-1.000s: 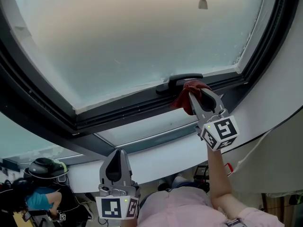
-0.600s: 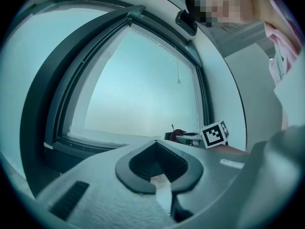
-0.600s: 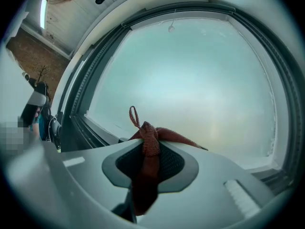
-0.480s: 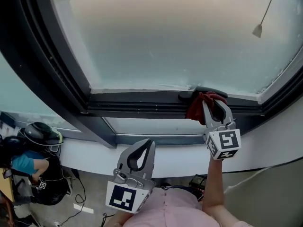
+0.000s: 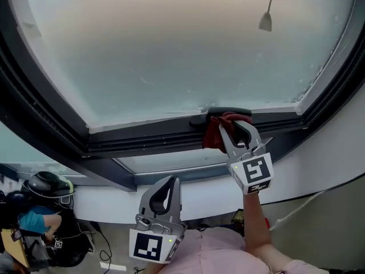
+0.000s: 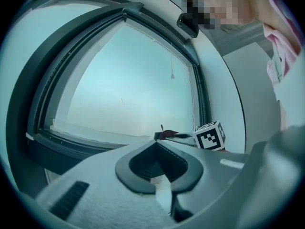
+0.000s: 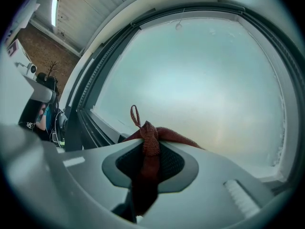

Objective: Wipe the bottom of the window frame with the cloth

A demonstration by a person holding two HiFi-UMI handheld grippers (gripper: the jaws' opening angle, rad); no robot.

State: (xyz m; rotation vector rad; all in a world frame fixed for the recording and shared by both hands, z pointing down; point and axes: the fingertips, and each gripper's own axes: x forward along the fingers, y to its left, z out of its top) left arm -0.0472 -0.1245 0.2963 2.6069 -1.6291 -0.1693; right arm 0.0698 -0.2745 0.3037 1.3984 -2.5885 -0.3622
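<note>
A dark red cloth [image 5: 215, 131] is bunched against the bottom rail of the dark window frame [image 5: 142, 137], just below the black window handle [image 5: 228, 112]. My right gripper [image 5: 230, 128] is shut on the cloth, its tips at the rail. In the right gripper view the cloth [image 7: 150, 144] hangs through the right gripper [image 7: 150, 133], a small loop sticking up. My left gripper [image 5: 170, 181] hangs low, below the sill, shut with nothing in it. The left gripper view looks past the left gripper [image 6: 158, 146] to the cloth [image 6: 167, 134] and the right gripper's marker cube [image 6: 210, 135].
Frosted glass fills the frame, and a blind-cord weight [image 5: 266, 21] hangs in front of it at the upper right. A white sill [image 5: 199, 188] runs under the frame, with white wall [image 5: 336, 147] to the right. A person in a dark helmet [image 5: 48, 186] is at the lower left.
The head view has swung about. The right gripper, with the cloth, has shifted slightly left along the bottom rail under the handle. The left gripper stays low and shut.
</note>
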